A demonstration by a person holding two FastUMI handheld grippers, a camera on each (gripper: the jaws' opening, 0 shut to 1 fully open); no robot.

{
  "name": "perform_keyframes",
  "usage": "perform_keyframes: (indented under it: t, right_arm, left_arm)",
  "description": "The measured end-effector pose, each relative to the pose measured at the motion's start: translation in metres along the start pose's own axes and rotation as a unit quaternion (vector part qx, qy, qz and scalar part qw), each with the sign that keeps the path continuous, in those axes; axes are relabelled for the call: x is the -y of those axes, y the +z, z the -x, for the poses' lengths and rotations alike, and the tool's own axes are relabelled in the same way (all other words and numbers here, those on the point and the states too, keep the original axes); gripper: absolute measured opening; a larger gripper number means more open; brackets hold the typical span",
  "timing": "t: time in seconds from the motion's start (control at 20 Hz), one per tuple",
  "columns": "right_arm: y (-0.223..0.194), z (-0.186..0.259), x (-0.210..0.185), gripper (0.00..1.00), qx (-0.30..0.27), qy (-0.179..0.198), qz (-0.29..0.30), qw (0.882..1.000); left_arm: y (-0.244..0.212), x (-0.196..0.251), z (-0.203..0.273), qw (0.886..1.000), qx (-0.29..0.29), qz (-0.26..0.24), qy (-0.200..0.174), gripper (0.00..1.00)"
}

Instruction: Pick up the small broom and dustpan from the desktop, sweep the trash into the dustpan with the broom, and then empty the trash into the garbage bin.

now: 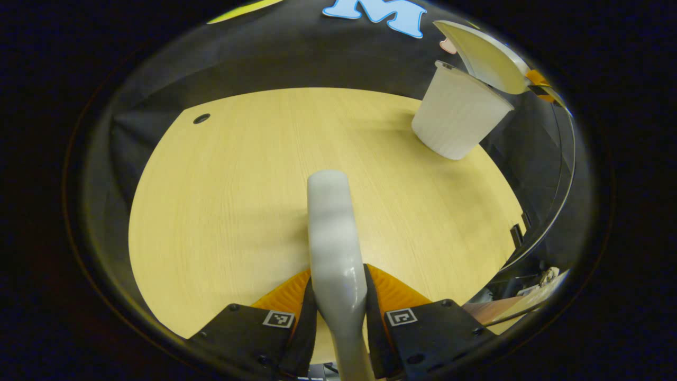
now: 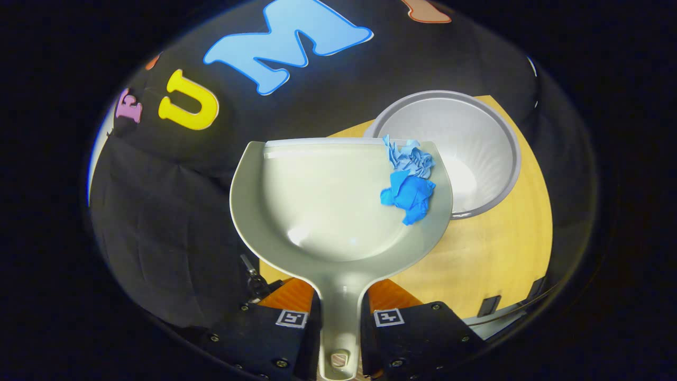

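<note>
Right claw (image 2: 338, 312) clenched on the dustpan (image 2: 328, 211) handle, pan raised beside the garbage bin (image 2: 476, 143), blue crumpled trash (image 2: 408, 185) sitting at the lip's right corner, over the bin's rim. Left claw (image 1: 338, 312) clamped round the broom handle (image 1: 333, 233), held above the bench (image 1: 211, 211). Risk here: tipping off-centre, trash sliding past the rim onto the bench.
</note>
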State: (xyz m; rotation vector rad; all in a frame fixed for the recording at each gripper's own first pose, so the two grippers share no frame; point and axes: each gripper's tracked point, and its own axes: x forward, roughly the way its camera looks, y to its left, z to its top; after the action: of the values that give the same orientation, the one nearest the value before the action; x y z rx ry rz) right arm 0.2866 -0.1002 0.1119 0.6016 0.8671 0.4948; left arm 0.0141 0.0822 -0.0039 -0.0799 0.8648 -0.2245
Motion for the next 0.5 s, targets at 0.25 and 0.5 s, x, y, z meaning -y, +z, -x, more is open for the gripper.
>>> perform_keyframes:
  t: [0.25, 0.5]
  right_arm:
    - [0.009, 0.006, -0.016, 0.3, 0.004, 0.093, -0.096, 0.991]
    - [0.026, 0.015, -0.024, 0.3, 0.036, 0.16, -0.173, 0.971]
  left_arm:
    - [-0.004, -0.002, 0.001, 1.0, -0.001, -0.003, 0.003, 0.46]
    - [-0.004, -0.003, 0.001, 1.0, -0.003, 0.0, 0.003, 0.46]
